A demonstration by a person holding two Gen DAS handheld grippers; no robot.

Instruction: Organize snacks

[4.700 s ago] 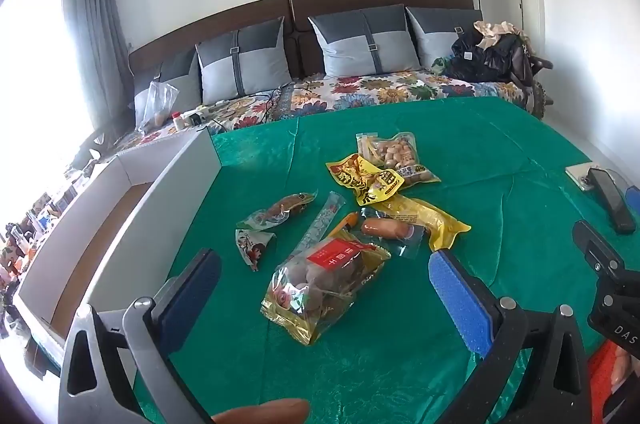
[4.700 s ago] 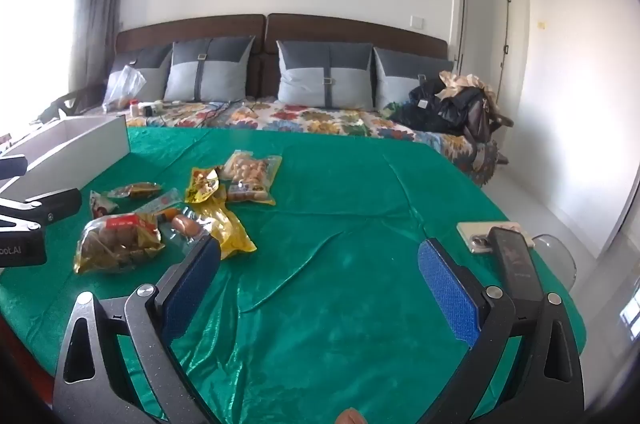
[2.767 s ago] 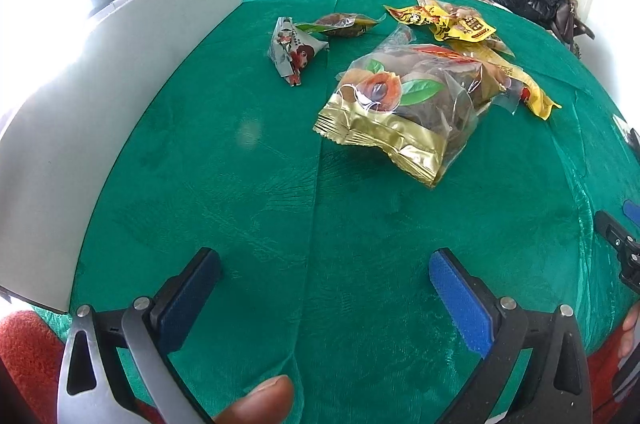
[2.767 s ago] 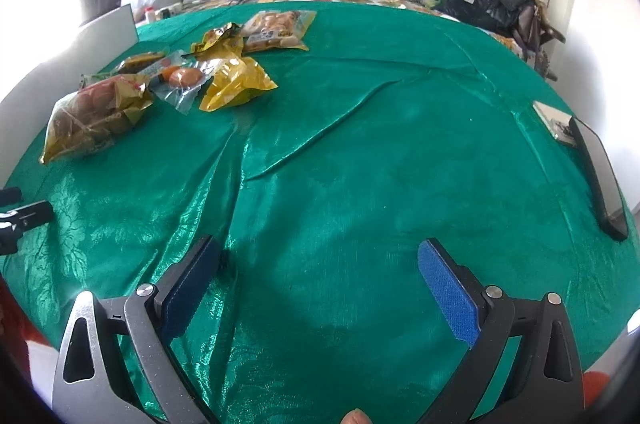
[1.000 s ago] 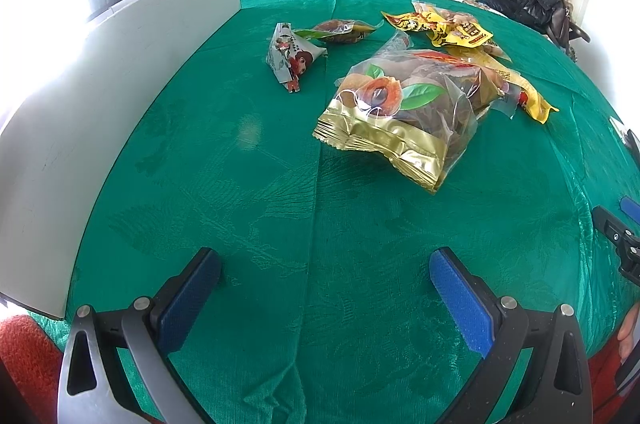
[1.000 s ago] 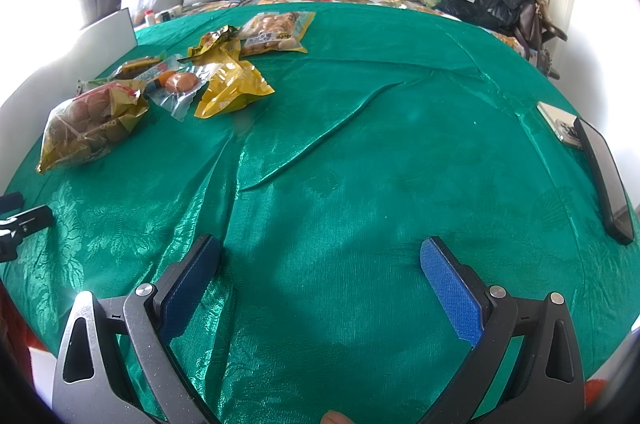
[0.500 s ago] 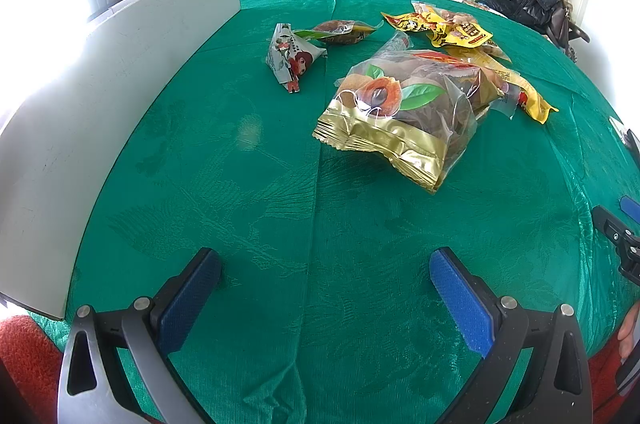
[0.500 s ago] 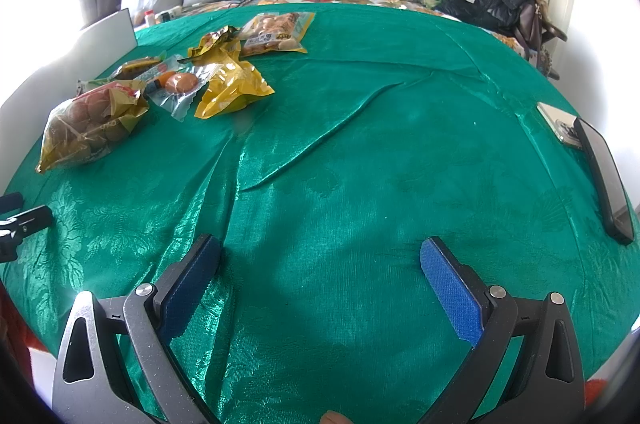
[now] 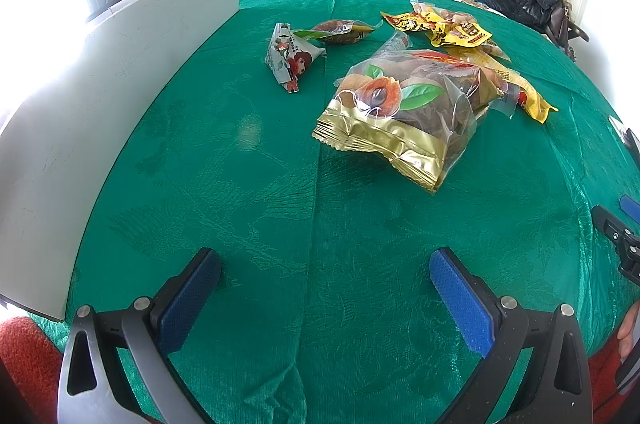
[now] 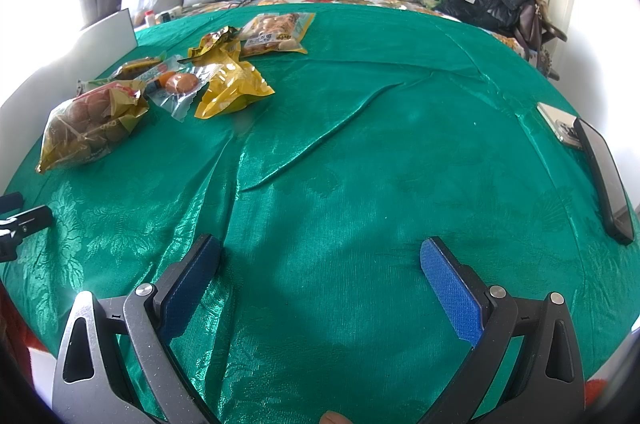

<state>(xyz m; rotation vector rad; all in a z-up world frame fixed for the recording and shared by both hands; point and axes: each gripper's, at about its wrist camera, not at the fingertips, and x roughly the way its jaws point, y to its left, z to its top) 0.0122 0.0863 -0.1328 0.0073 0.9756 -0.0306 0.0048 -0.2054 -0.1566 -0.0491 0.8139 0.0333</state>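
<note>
From the left wrist camera, almost nothing has shifted over the last second: the left gripper [image 9: 324, 272] still hovers low over the near edge of the surface [image 9: 248, 207], which is covered in green cloth, and its jaws stay spread wide with nothing between them. Some seconds back this camera looked down from higher up; it has since dropped close to the cloth and settled. Straight ahead, well apart from the jaws, lies the gold-edged fruit snack bag [image 9: 404, 111]. Beyond it sit a small triangular packet [image 9: 290, 57], a clear-wrapped brown snack [image 9: 340, 31] and the yellow packets [image 9: 444, 25], toward the far middle. The white box [image 9: 116, 83] runs along the left edge; its inside is hidden here. No snack has been moved yet, so the sorting looks barely begun, with the fruit bag the likeliest first pick.

From the right wrist camera, the right gripper [image 10: 320, 264] is likewise unchanged in the last second, jaws spread and empty over bare cloth near the front edge. The snack cluster sits toward the far left corner, including a sealed pouch with a round brown snack inside [image 10: 178, 85] and a peanut bag [image 10: 276, 31]. A dark flat device [image 10: 604, 175] lies at the right edge.
</note>
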